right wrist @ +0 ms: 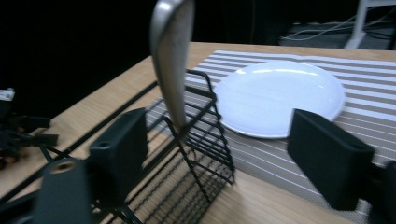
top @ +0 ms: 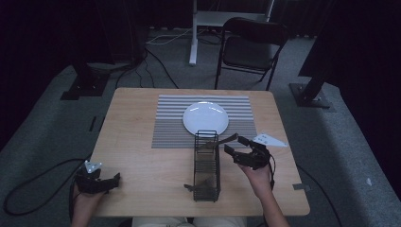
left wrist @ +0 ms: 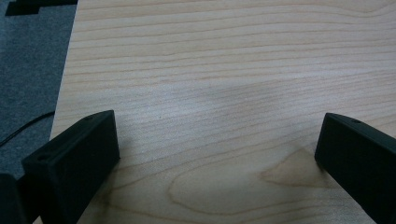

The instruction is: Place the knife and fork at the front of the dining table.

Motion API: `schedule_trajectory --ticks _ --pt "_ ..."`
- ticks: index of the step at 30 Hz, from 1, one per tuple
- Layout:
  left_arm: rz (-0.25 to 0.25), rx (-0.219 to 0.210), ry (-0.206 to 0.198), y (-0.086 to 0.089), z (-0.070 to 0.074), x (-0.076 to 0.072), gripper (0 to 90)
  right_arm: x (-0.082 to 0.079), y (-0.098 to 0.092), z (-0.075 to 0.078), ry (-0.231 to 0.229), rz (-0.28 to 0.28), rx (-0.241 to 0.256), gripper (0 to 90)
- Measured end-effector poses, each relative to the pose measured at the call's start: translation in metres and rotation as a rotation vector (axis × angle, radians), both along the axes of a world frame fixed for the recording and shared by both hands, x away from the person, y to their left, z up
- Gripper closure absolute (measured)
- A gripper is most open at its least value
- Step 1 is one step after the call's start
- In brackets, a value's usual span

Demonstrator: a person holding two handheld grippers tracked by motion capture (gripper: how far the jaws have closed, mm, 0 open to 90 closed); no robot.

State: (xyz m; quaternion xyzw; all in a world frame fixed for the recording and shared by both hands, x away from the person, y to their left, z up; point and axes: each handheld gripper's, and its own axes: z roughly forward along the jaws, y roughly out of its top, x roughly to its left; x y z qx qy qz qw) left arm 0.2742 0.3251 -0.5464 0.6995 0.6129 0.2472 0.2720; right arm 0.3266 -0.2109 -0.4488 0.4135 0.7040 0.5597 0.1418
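high view first: we see a light wooden table [top: 137,142] with a striped grey placemat [top: 170,123] across its far half and a white plate [top: 205,118] sitting on that mat. just in front of the plate, a black wire rack [top: 206,165] runs lengthwise toward our near edge, its far end touching or just overlapping the mat's front edge. a metal utensil handle [top: 230,138] leans out of the rack's far end, slanting up to the right.

our right gripper [top: 239,145] hovers just to the right of the rack's far end, close to that handle, with its jaws spread apart and nothing between them. in the right gripper view we look along those two black jaws: the rack [right wrist: 196,154] sits between and ahead of them, and the utensil's grey handle [right wrist: 172,60] rises nearly upright from the wires, nearer the left jaw but not touched by either. the plate [right wrist: 280,95] lies beyond on the striped mat [right wrist: 373,93]. whether the handle belongs to a spoon or something else, we cannot tell, since its working end is hidden in the rack.

our left gripper [top: 116,178] rests at the table's near left corner, well apart from the rack. in the left gripper view its jaws stand wide apart over bare wood [left wrist: 224,93], holding nothing.

a folding chair [top: 250,47] stands beyond the table.
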Motion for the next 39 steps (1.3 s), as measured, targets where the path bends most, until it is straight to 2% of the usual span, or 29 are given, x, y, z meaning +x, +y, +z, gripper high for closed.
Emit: schedule_trajectory --ticks 2,3,5,6,8,15,20,30,39 --pt "0.0 0.0 0.0 0.0 0.0 0.0 0.0 0.002 0.005 0.0 -0.002 0.007 -0.009 30.7" --pt "0.0 0.0 -0.001 0.0 0.0 0.0 0.0 0.003 0.007 0.0 -0.004 0.012 -0.012 32.1" --pt "0.0 0.0 0.0 0.0 0.0 0.0 0.0 0.003 0.012 0.0 -0.008 0.015 -0.036 44.3" --pt "0.0 0.0 -0.001 0.0 0.0 0.0 0.0 0.004 0.013 -0.001 -0.006 0.018 -0.034 46.2" --pt "0.0 0.0 0.0 0.0 0.0 0.0 0.0 0.005 0.015 -0.001 -0.008 0.023 -0.028 55.6" --pt "0.0 0.0 0.0 0.0 0.0 0.0 0.0 0.008 0.021 -0.002 -0.004 0.037 -0.022 65.8" --pt "-0.004 -0.001 0.0 0.0 0.0 0.0 0.0 0.007 0.025 -0.003 -0.021 0.054 -0.015 79.5" --pt "-0.005 -0.002 -0.001 0.0 0.0 0.0 0.0 0.007 0.027 -0.003 -0.032 0.06 -0.014 81.5" --pt "-0.005 -0.002 -0.001 0.0 0.0 0.0 0.0 0.011 0.029 0.007 -0.053 0.041 -0.025 83.1"
